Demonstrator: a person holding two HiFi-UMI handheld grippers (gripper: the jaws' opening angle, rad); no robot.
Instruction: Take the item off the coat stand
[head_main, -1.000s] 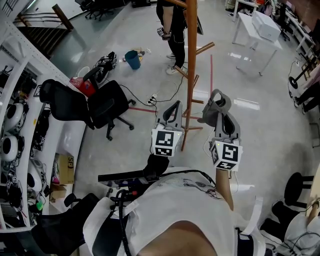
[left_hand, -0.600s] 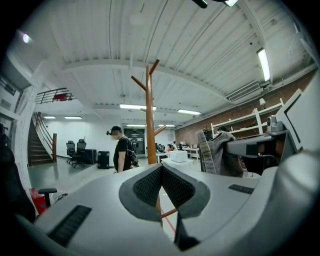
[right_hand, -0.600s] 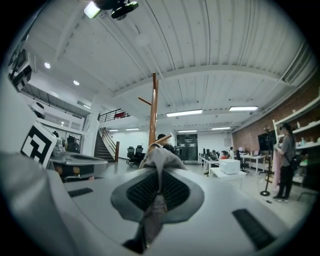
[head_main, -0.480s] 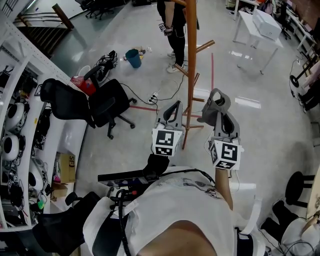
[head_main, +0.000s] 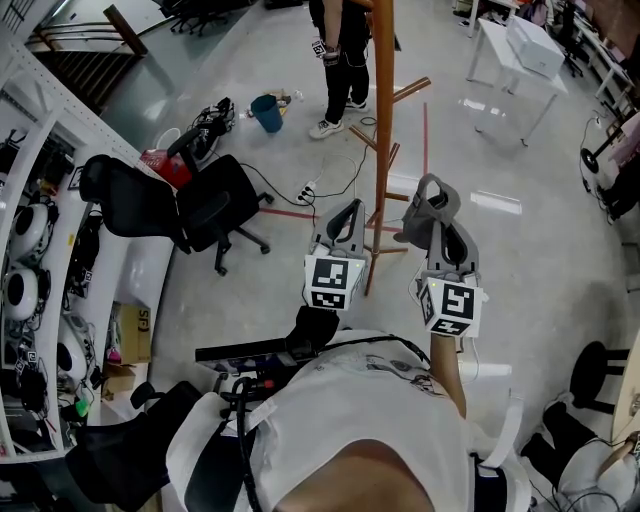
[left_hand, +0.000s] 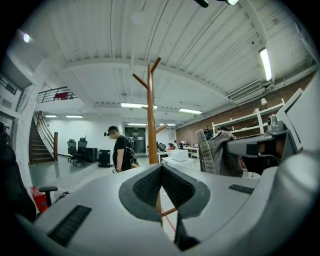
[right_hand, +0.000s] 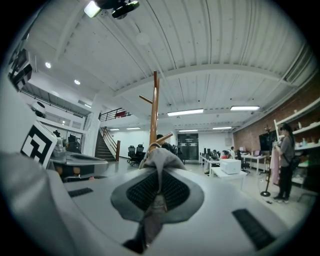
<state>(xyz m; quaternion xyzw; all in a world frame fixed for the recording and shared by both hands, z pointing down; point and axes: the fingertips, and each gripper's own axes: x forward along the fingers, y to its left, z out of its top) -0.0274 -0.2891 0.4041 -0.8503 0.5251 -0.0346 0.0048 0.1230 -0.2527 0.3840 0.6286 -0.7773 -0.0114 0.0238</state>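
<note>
Head view: the coat stand rises from the floor directly ahead of the operator, and the pegs visible on it carry nothing. A black office chair stands well to the left, and a standing person is beyond the stand.

The right gripper sits just right of the pole. Its fingers are clenched on the item, a grey fabric piece that bunches above the tips and hangs down between them in the right gripper view. The left gripper sits just left of the pole, with its fingers closed together on nothing.

Risks from here:
- The grip holds only a thin fold of fabric. A quick pull could let the fold slide out, and the item would drop to the floor.
- If a strap or loop is caught on a peg, pulling away could tip the stand or tear the fabric.
- The left gripper is near the pole and could knock it.

Limits of view:
- The head view cuts off the top of the stand.
- In the right gripper view the fabric overlaps a lower peg, so full clearance from the stand cannot be confirmed there.
- The kind of item cannot be determined.
</note>
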